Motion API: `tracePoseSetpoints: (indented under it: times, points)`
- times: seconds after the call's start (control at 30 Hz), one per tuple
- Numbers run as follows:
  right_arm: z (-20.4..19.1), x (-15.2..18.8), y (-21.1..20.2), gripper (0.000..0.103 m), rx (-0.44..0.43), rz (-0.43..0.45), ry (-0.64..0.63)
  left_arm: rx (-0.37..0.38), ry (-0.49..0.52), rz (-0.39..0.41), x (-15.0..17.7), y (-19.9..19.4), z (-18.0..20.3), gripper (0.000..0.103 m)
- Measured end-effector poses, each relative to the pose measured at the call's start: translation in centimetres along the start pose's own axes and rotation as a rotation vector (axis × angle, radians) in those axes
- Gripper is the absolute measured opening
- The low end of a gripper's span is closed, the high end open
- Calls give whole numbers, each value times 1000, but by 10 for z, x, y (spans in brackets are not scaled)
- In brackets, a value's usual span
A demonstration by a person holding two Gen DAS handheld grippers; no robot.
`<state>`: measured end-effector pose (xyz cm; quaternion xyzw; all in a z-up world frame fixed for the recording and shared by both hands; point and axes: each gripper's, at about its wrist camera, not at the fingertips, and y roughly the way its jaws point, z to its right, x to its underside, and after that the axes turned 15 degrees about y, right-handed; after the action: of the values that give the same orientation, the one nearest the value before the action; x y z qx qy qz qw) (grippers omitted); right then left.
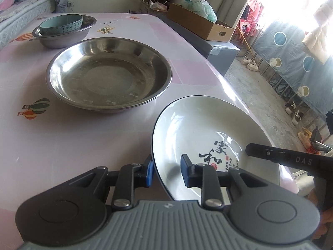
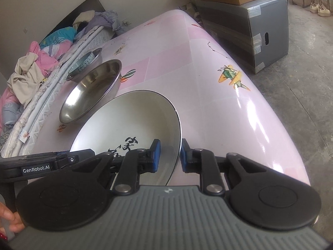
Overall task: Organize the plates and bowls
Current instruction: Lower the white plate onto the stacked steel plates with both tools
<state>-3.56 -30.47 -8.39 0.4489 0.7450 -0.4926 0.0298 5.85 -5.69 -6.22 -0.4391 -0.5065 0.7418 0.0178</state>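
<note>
Teal bowl (image 1: 60, 26) already nested in a steel bowl (image 1: 62, 36) (far ahead). Both claws, left claw (image 1: 167, 171) and right claw (image 2: 168, 155), narrow, straddle the white plate (image 1: 208, 137) rim; pads seem gapped, so can't tell. Steel plates (image 1: 109, 74) wait just beyond.

Left gripper (image 1: 167, 170): matte black linkage arms, silver round pivot screws, blue rubber pads (image 1: 148, 171) on the fingertips.
Left gripper body: ribbed grey housing at 6 o'clock, a black round disc at either side, small white logo on top.
Right gripper (image 2: 168, 155): same black arms, silver screws, blue pads (image 2: 156, 154), ribbed grey housing.
Markings: white letters "DAS" on the black bar at 3 o'clock in the left wrist view; "GenRobot.AI" at 9 o'clock in the right.
</note>
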Motion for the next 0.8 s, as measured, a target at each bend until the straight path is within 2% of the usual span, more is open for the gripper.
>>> tracePoseSetpoints:
  times: [0.1,0.27,0.47,0.8]
  points:
    - [-5,4,0,18,24,9,-45,-34,38,-4,-2,2,3,30]
    - [-9,9,0,21,36,31,-85,-49,47,-1,-3,3,8,33]
    - [-22,19,0,26,75,88,-175,-81,-1,19,-2,0,10,34]
    - [-19,16,-14,26,58,112,-126,-61,-28,63,-8,-10,14,34]
